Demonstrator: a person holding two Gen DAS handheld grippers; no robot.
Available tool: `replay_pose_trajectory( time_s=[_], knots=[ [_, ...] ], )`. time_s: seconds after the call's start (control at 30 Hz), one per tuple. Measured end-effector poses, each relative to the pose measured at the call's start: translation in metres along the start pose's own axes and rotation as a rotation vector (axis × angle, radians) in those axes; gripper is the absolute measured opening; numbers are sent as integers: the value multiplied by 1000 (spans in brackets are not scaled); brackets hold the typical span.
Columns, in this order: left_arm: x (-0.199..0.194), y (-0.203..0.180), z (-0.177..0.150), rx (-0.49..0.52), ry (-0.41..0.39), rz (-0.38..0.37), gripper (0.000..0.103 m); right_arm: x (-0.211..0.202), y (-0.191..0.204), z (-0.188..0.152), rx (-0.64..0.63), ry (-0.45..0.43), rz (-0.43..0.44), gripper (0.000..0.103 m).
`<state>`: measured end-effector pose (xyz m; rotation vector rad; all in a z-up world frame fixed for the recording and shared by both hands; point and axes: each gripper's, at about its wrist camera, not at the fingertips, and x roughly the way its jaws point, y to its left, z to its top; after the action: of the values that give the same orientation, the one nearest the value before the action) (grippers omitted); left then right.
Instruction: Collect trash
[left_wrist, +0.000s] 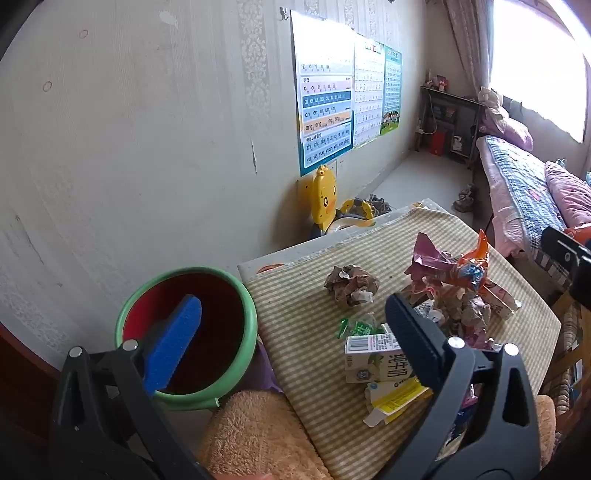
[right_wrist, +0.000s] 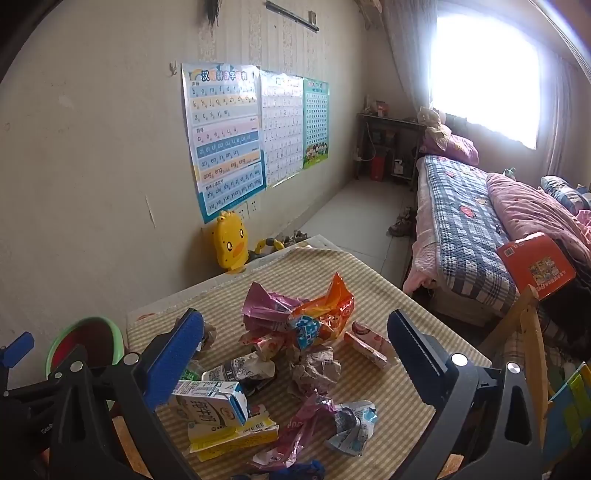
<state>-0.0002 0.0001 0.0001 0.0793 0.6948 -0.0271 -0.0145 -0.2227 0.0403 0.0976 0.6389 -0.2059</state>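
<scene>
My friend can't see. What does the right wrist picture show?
The open right gripper hovers over a trash pile on a striped tablecloth: wrappers, crumpled paper, a milk carton. A green-rimmed bin sits at left, a bed at right.

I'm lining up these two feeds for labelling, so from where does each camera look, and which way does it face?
Left wrist: on the left hand-held gripper, angled down at the green-rimmed bin and the table's near-left corner; both its open fingers show, and the right hand-held gripper at the right edge.
Right wrist: on the right hand-held gripper, angled down over the trash pile; its open fingers show, and the left one's blue pad at the left edge.
Shared: milk carton, striped tablecloth, wall posters, bed.
</scene>
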Motion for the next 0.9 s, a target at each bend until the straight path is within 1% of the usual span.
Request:
replay_pose_trajectory(
  time_s=[0.1, 0.2, 0.33, 0.9],
  knots=[
    [-1, 1, -1, -2, -4, 1, 98, -2, 4, 4, 4, -5, 4, 96],
    [-2, 2, -2, -1, -8, 4, 98, -1, 0, 3, 4, -9, 9, 96],
    [1, 1, -2, -3, -2, 16, 98, -2, 3, -2, 0, -22, 9, 96],
    [-6, 7, 5, -14, -15, 25, 98, -1, 6, -3, 3, -17, 12, 96]
  ],
)
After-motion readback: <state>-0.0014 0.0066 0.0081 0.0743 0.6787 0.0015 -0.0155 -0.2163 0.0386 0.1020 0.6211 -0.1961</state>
